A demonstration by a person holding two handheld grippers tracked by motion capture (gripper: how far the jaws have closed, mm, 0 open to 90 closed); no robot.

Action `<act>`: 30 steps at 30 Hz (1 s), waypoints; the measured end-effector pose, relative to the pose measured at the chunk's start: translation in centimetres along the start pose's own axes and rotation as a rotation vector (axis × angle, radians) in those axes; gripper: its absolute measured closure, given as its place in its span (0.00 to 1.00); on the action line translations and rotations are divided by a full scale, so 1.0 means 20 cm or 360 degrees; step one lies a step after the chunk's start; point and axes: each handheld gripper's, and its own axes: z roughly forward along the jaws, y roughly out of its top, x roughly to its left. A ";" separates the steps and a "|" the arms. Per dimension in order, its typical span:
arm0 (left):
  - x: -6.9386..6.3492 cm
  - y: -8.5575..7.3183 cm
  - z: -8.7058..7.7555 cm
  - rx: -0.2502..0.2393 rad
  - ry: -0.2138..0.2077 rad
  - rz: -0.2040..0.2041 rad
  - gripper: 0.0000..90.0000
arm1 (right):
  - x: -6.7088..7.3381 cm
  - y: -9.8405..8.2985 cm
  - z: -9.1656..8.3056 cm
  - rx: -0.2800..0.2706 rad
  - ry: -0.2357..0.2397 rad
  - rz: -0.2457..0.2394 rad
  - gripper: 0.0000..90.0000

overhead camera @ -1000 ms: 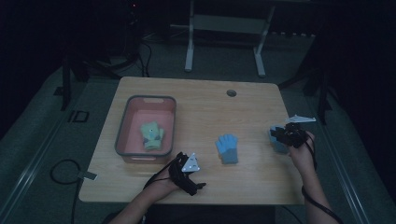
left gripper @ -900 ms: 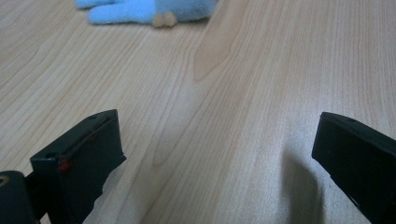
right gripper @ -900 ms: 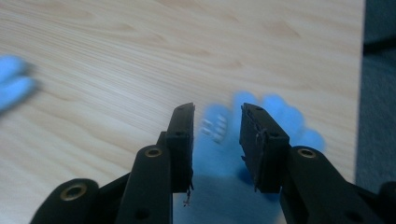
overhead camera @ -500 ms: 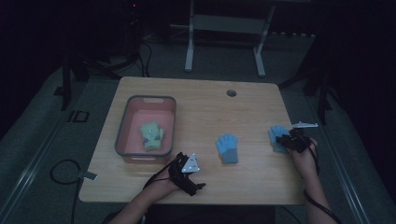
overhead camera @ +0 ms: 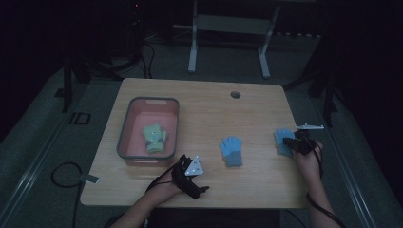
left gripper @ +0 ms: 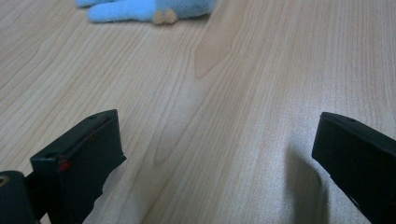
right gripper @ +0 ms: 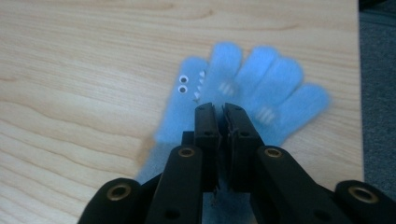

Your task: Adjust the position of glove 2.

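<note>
Pink bin (overhead camera: 126, 127) holds a green glove (overhead camera: 154, 138); right gripper (right gripper: 219, 108) pinches a blue glove (right gripper: 261, 93), left gripper (left gripper: 215, 154) gapes.

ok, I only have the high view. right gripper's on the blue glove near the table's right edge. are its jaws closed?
Observer: Yes. In the right gripper view the right gripper is shut, with its tips on the palm of the blue glove. I can't tell whether fabric is pinched.
Operator: Which face of the glove is up?
Observer: The one with googly eyes and small white teeth near one edge.
Operator: And the left one?
Observer: The left gripper is open wide over bare table, with nothing between its jaws.
</note>
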 end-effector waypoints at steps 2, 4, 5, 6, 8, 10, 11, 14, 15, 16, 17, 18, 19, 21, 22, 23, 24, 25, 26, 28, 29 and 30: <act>0.00 0.00 0.00 0.0003 -0.0001 0.0000 0.02 | 0.01 0.02 -0.03 -0.0017 0.0018 0.0021 0.95; 0.00 0.00 0.00 0.0003 -0.0001 0.0002 0.02 | 0.02 0.04 -0.06 -0.0040 0.0018 0.0021 0.95; 0.00 0.00 0.00 0.0003 -0.0001 0.0001 0.02 | 0.03 0.05 -0.08 -0.0056 0.0025 0.0010 0.95; 0.00 0.00 0.00 0.0004 -0.0002 -0.0002 0.02 | 0.04 0.06 -0.10 -0.0073 0.0028 0.0006 0.95; 0.00 0.00 0.00 0.0006 -0.0002 -0.0001 0.02 | 0.07 0.08 -0.14 -0.0111 0.0044 -0.0001 0.95; 0.00 0.00 0.00 0.0006 -0.0002 -0.0001 0.02 | 0.10 0.11 -0.17 -0.0134 0.0053 -0.0022 0.95; 0.00 0.00 0.00 0.0006 -0.0001 0.0001 0.02 | 0.12 0.12 -0.19 -0.0149 0.0068 -0.0037 0.95; 0.00 0.00 0.00 0.0005 0.0000 0.0003 0.02 | 0.18 0.14 -0.23 -0.0175 0.0102 -0.0062 0.95; 0.00 0.00 0.00 0.0003 -0.0001 0.0002 0.02 | 0.20 0.15 -0.24 -0.0192 0.0130 -0.0080 0.95; 0.00 0.00 0.00 0.0003 -0.0002 0.0002 0.02 | 0.21 0.15 -0.25 -0.0204 0.0157 -0.0092 0.95; 0.00 0.00 0.00 0.0004 -0.0003 -0.0001 0.02 | 0.23 0.16 -0.26 -0.0208 0.0177 -0.0103 0.95; 0.00 0.00 0.00 0.0006 -0.0003 0.0000 0.02 | 0.26 0.17 -0.27 -0.0208 0.0192 -0.0126 0.95; 0.00 0.00 0.00 0.0006 -0.0003 0.0000 0.02 | 0.26 0.17 -0.27 -0.0208 0.0192 -0.0126 0.95; 0.00 0.00 0.00 0.0005 -0.0001 0.0005 0.02 | 0.31 0.17 -0.30 -0.0218 0.0252 -0.0167 0.95; 0.00 0.00 0.00 0.0006 0.0000 0.0004 0.02 | 0.35 0.18 -0.31 -0.0223 0.0288 -0.0182 0.95; 0.00 0.00 0.00 0.0007 0.0001 0.0005 0.02 | 0.37 0.18 -0.31 -0.0218 0.0309 -0.0187 0.95; 0.00 0.00 0.00 0.0007 0.0001 0.0005 0.02 | 0.37 0.18 -0.31 -0.0218 0.0309 -0.0187 0.95; 0.00 0.00 0.00 0.0007 0.0001 0.0005 0.02 | 0.39 0.17 -0.31 -0.0220 0.0320 -0.0189 0.95; 0.00 0.00 0.00 0.0007 0.0001 0.0006 0.02 | 0.39 0.17 -0.31 -0.0220 0.0320 -0.0189 0.95; 0.00 0.00 0.00 0.0010 0.0000 0.0005 0.02 | 0.47 0.15 -0.31 -0.0206 0.0356 -0.0242 0.95; 0.00 0.00 0.00 0.0011 0.0000 0.0005 0.02 | 0.49 0.14 -0.31 -0.0198 0.0369 -0.0258 0.95; 0.00 0.00 0.00 0.0011 0.0001 0.0008 0.02 | 0.50 0.13 -0.31 -0.0186 0.0369 -0.0262 0.95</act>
